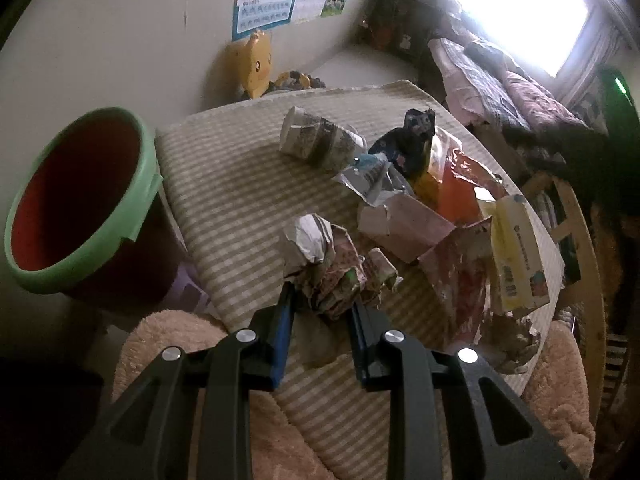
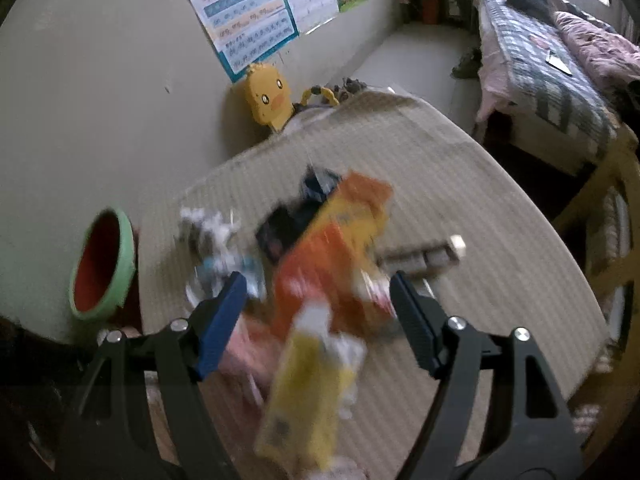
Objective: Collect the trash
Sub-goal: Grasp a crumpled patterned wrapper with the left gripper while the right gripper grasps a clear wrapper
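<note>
The left tongs pinch a crumpled paper wad just above the striped worktop. Next it likely goes into the green-rimmed bin alongside. The right tongs hang wide over an orange packet.

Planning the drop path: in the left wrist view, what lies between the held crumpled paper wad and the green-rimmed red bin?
Only bare striped tablecloth lies between the crumpled paper wad and the green-rimmed red bin, seen in the left wrist view.
</note>
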A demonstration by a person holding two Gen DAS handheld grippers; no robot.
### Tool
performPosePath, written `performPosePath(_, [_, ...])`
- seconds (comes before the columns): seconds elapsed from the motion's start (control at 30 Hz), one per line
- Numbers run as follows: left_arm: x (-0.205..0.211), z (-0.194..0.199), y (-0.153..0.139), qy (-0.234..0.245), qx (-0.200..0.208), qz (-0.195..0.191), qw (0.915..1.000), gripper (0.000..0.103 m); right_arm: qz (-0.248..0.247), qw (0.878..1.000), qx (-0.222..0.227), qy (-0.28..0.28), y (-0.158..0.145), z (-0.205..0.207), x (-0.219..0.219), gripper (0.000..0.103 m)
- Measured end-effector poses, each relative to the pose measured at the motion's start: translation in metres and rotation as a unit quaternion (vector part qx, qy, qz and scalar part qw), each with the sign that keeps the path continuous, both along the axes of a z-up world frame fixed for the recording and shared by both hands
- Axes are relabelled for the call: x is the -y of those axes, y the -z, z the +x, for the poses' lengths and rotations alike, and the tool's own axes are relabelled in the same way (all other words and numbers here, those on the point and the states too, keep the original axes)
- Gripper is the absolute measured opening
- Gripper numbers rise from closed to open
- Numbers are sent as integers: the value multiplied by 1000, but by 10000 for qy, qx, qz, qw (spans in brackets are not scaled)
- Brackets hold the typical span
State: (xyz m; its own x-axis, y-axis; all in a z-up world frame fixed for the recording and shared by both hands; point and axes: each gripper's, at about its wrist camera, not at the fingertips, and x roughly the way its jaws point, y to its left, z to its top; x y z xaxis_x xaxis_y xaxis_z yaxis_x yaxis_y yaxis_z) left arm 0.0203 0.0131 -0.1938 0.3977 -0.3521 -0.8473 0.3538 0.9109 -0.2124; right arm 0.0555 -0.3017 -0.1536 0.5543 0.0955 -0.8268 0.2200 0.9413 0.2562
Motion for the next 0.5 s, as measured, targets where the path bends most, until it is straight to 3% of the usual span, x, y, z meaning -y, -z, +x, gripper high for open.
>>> performPosePath(0.2, [0,-5,0,41,57,-64,10000,24,233,9987,-347,287,27,65,9,72])
performPosePath(0.5, [-8,-1,5,-34,-58,-227,9997,24,-61,9963,-802,295,56,102,-8,49])
